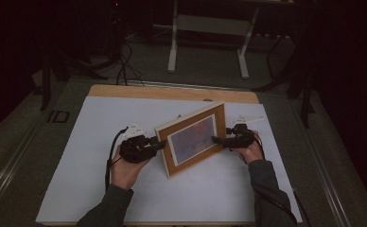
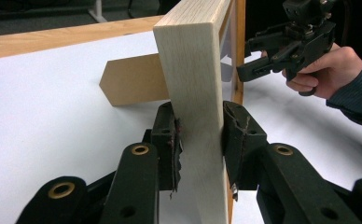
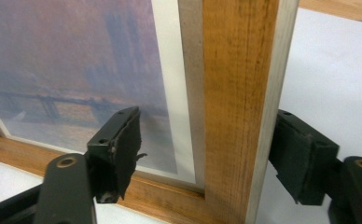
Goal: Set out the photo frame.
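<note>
Left tongs (image 2: 200,140) clamp frame (image 2: 193,70); white tabletop (image 1: 125,189).

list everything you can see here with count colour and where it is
picture frame: 1, brown wood with pale edge, purple-orange print, upright mid table
stand flap: 1, tan, behind the frame on the table
table: 1, white top with wooden far edge
desk legs: 1 set, white, on the floor beyond
cables: several, black, floor at far left
left gripper: 1, black, pads pressed on frame's side edge
right gripper: 1, black, open astride the frame's other side
hands: 2, grey sleeves, at the near edge
</note>
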`<action>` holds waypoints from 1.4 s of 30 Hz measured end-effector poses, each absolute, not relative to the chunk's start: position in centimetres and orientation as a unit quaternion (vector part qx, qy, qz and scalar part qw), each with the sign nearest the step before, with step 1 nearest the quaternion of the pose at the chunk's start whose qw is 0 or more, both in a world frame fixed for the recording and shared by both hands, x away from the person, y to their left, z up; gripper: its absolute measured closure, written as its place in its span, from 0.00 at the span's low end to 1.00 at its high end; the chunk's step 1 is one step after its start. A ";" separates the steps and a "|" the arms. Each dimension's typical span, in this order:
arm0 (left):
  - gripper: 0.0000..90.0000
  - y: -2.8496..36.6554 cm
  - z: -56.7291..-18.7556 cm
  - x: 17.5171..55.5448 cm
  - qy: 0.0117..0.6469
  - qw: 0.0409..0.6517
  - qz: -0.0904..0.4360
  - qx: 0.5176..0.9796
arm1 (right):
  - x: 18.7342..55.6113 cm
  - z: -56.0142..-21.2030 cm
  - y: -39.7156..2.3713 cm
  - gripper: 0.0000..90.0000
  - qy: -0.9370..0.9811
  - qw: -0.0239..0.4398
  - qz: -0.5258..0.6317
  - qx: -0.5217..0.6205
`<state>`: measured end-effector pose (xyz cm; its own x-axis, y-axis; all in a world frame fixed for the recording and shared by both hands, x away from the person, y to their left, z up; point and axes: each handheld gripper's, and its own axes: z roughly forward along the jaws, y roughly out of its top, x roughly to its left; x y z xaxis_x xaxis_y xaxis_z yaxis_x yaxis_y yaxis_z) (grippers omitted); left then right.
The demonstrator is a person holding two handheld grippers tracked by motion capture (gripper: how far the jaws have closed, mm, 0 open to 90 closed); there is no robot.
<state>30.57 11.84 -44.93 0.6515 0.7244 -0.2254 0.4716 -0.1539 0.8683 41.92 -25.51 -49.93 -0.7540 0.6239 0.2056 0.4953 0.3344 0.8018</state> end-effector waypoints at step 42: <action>0.77 13.7 -45.6 33.6 0.401 0.545 0.086 0.731 | 40.2 -49.6 -26.0 0.52 0.821 0.086 0.450 0.340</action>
